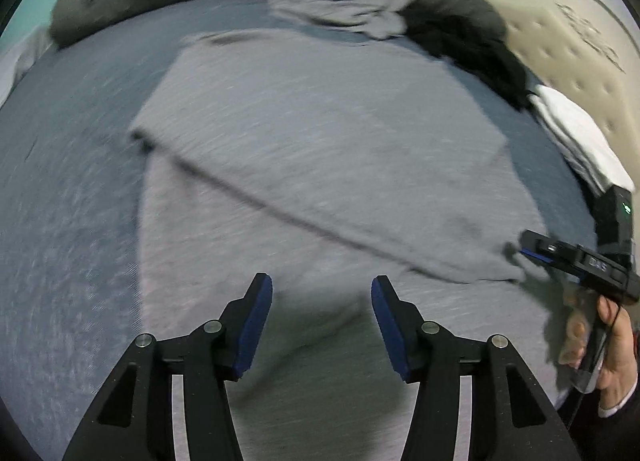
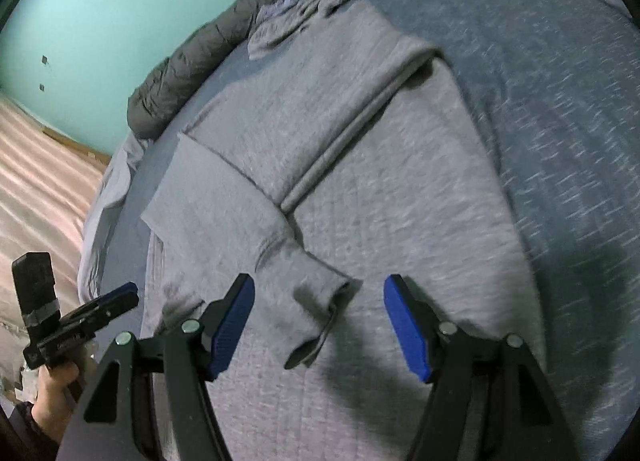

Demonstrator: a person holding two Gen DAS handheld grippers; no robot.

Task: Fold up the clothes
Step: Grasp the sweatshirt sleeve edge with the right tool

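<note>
Both tongs stand released, nothing between the pads: left gripper [image 1: 322,293] and right gripper [image 2: 319,293] hang over the grey sweatshirt [image 1: 320,165], which lies flat on the blue bedspread [image 2: 560,121]. I judge the fold half done: one sleeve [image 2: 312,293] lies across the body, the final fold-over remains. Only the right wrist view shows that cuff clearly; the left wrist view, blurred, shows the clothes pile [image 1: 360,1] behind.

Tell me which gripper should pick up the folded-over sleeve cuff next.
Probably right: the right gripper hangs open with the sleeve cuff lying between its fingers, while the left gripper faces plain sweater fabric.
</note>
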